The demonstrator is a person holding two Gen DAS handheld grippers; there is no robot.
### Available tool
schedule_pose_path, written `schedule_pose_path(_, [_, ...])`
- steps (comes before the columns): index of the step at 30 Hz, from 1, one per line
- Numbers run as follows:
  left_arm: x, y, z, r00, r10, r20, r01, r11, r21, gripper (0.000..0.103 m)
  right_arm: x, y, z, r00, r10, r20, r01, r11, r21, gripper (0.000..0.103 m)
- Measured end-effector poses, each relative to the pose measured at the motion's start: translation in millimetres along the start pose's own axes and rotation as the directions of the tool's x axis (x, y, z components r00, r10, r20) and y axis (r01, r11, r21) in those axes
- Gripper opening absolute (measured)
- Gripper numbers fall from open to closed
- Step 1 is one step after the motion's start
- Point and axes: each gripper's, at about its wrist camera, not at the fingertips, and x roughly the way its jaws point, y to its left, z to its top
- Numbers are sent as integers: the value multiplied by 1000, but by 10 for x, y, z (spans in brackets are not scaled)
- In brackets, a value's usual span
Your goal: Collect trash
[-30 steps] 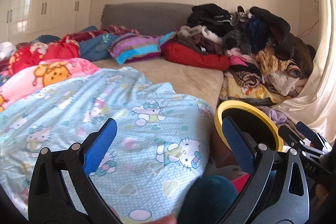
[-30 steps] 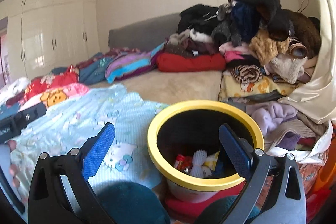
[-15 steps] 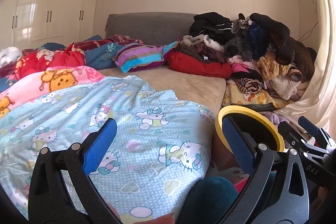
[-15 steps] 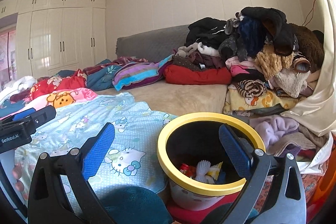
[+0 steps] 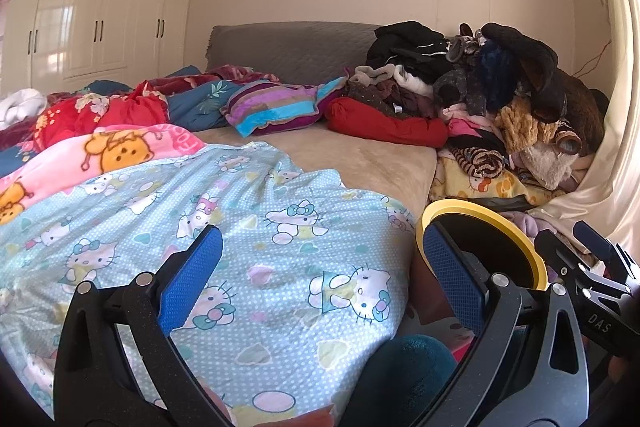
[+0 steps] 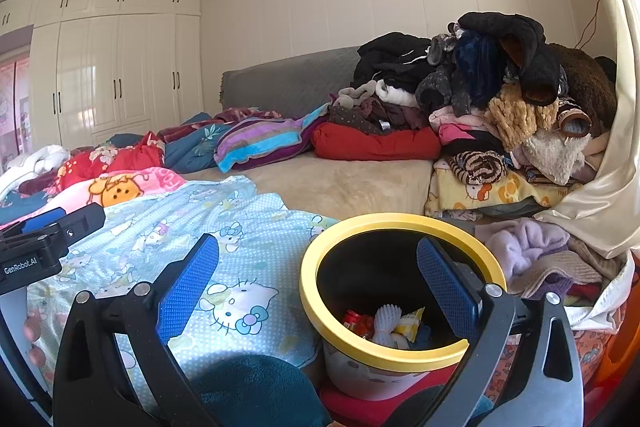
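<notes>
Left gripper (image 5: 322, 277): jaws spread wide, nothing between them; blue pads clear of all cloth. It hangs over the blanket (image 5: 224, 227), pointing along the bed (image 5: 360, 159).
Right gripper (image 6: 318, 281): jaws spread wide, nothing held. Its right finger lies across the mouth of the bin (image 6: 400, 227) in the picture; contact cannot be told.
Bin: yellow-rimmed, black inside, standing at the bed's edge, just right of the blanket's hanging corner.
Trash (image 6: 386, 323): inside the bin at the bottom: a red wrapper, a white ribbed item, a yellow packet.
Surroundings, left to right: wardrobe (image 5: 104, 23); red and pink bedding; striped pillow (image 5: 276, 107); red cushion (image 5: 384, 127); clothes pile (image 5: 504, 99) against the curtain (image 6: 608, 179).
Obstructions: a teal fabric mass (image 6: 256, 391) sits low between the gripper and the bin's base.
Left view only: the right gripper's body at the right edge, beyond the bin's rim; the bin's contents are hidden.
Right view only: the trash in the bin; the left gripper's body at the left edge with fingertips (image 6: 30, 331) of a hand below it.
</notes>
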Motion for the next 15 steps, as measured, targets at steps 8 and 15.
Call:
schedule_pose_path(8, [-6, 8, -1, 1000, -2, 1, 2, 1000, 1, 92, -11, 1, 2, 1000, 0, 2, 0, 1000, 2, 97])
schedule_pose_path(15, [-7, -6, 5, 1000, -3, 0, 3, 1000, 1, 92, -11, 7, 6, 1000, -1, 1, 1, 1000, 2, 97])
